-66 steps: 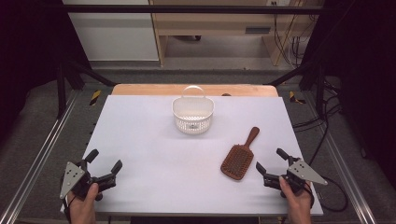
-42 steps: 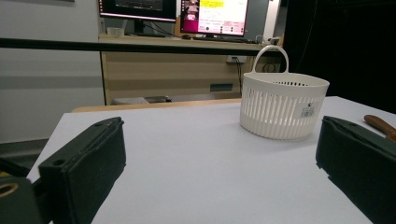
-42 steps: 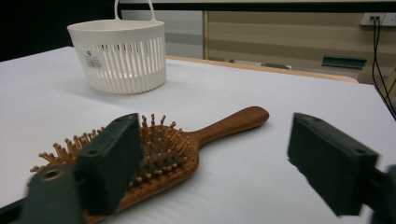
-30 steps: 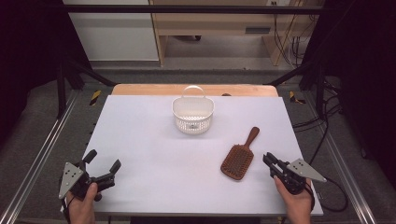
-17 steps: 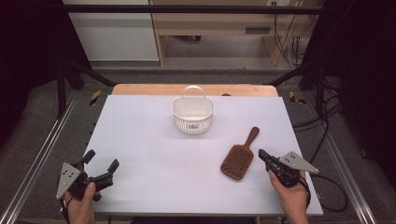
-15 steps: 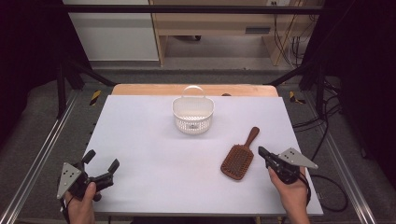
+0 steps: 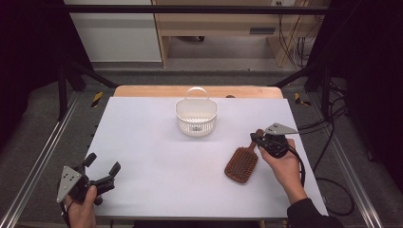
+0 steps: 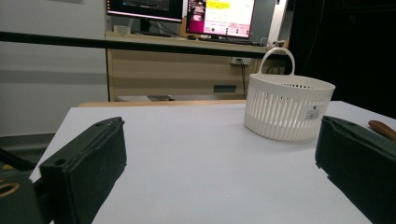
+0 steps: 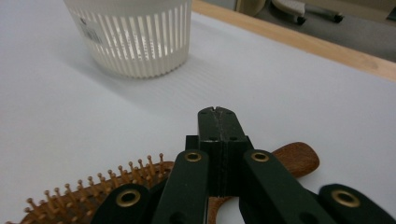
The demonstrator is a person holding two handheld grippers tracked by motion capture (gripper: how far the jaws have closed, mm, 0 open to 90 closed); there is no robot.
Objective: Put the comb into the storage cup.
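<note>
White slatted basket (image 7: 196, 117) upright at far centre of the white table (image 7: 157, 166), handle up. Wooden hairbrush (image 7: 242, 164) lying bristles-up right of centre, handle angled toward the far right. Right gripper (image 7: 259, 138) over the brush handle, jaws pressed together above it; in the right gripper view (image 9: 218, 116) jaw tips meet with nothing visibly between them, handle end showing just beyond. Left gripper (image 7: 101, 167) at near-left corner, jaws wide apart, empty, facing the basket.
</note>
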